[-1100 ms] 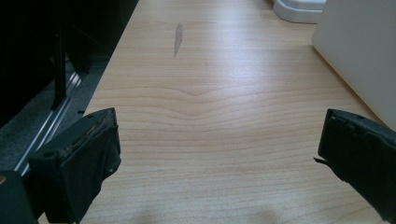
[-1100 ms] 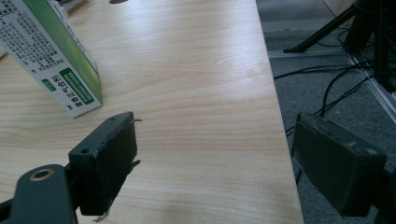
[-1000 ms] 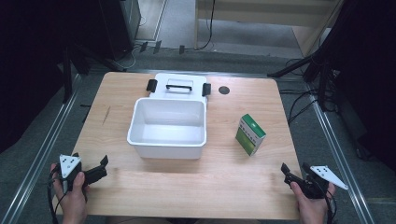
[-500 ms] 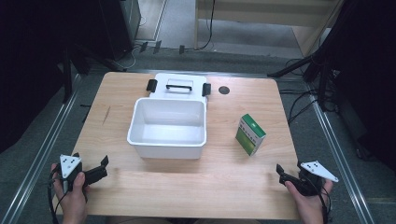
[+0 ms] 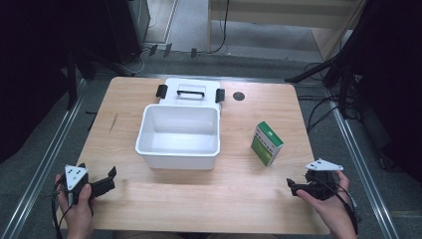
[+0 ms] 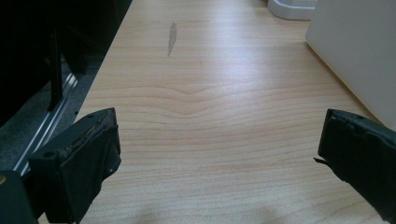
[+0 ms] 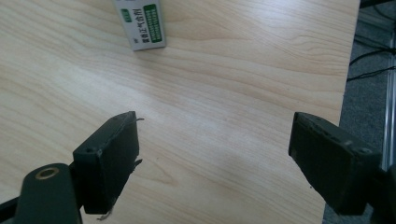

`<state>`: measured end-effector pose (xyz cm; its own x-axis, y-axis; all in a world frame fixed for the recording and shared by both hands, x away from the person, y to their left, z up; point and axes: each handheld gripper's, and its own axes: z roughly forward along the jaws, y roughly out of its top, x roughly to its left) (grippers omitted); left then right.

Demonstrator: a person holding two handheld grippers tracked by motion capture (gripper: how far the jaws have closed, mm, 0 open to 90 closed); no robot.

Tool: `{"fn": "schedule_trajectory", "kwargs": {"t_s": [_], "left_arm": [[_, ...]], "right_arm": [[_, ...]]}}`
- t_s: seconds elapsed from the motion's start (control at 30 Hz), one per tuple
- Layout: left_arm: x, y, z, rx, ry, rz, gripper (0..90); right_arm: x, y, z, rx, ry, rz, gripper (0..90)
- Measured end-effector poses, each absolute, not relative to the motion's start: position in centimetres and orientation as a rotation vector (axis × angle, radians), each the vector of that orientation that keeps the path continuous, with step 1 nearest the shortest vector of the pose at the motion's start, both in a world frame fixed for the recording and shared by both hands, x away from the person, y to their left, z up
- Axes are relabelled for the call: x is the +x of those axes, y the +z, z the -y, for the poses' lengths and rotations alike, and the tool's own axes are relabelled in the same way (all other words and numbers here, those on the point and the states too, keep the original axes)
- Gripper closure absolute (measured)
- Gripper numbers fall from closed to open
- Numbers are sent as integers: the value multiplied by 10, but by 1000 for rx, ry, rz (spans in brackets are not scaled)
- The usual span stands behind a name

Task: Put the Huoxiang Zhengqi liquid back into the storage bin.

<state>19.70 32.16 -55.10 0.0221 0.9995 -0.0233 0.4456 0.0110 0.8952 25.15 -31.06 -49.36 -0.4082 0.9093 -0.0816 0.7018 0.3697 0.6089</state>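
Nearest the person, at the front edge of the wooden bench (image 5: pixel 234 199), each hand holds a pair of tongs low over the wood. The left tongs (image 5: pixel 107 179) sit at the front left corner, gripped by the left hand (image 5: pixel 74 209), with the grey three-cornered plate on top. In the left gripper view the left tongs (image 6: pixel 219 154) have their jaws spread wide apart, with nothing but bare bench between them; the side wall of the white bin (image 6: pixel 359 56) rises at the upper right of that view, well ahead.

The right tongs (image 5: pixel 294 185) sit at the front right, held in the right hand (image 5: pixel 331 199), pointing toward the middle of the bench. In the right gripper view the right tongs (image 7: pixel 212 154) are also wide apart and hold nothing, with only wood grain between the jaws.

A little farther in, the green and white box (image 5: pixel 267 143) stands on the bench, right of the bin and apart from it, ahead of the right tongs and not touched by them. In the right gripper view the green and white box (image 7: pixel 140 23) lies at the top edge, well beyond the jaws.

In the middle of the bench stands the white bin (image 5: pixel 179 155), open and empty. Touching its far side lies the white lid (image 5: pixel 191 89) with a black handle and black clips at both ends. Just right of the lid is a small dark round hole (image 5: pixel 239 96) in the bench top.
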Motion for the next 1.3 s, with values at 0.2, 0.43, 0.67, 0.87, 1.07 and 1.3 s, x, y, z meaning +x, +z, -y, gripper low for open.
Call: {"fn": "schedule_trajectory", "kwargs": {"t_s": [0.2,0.43,0.67,0.87,1.07,1.3], "left_arm": [[197,-551,-322,1537,916,-1525,0],[197,-551,-322,1533,911,-1526,0],[197,-551,-323,1530,907,-1527,0],[197,-551,-323,1531,904,-1527,1],[197,-551,-323,1531,904,-1527,1],[197,-551,-323,1532,904,-1526,1]], "right_arm": [[262,-476,302,1391,551,-2347,163],[273,-459,292,1382,426,-2460,163],[285,-447,284,1389,334,-2525,163],[293,-437,275,1365,287,-2559,162],[300,-430,268,1352,246,-2595,163],[307,-423,261,1337,202,-2635,163]]}}
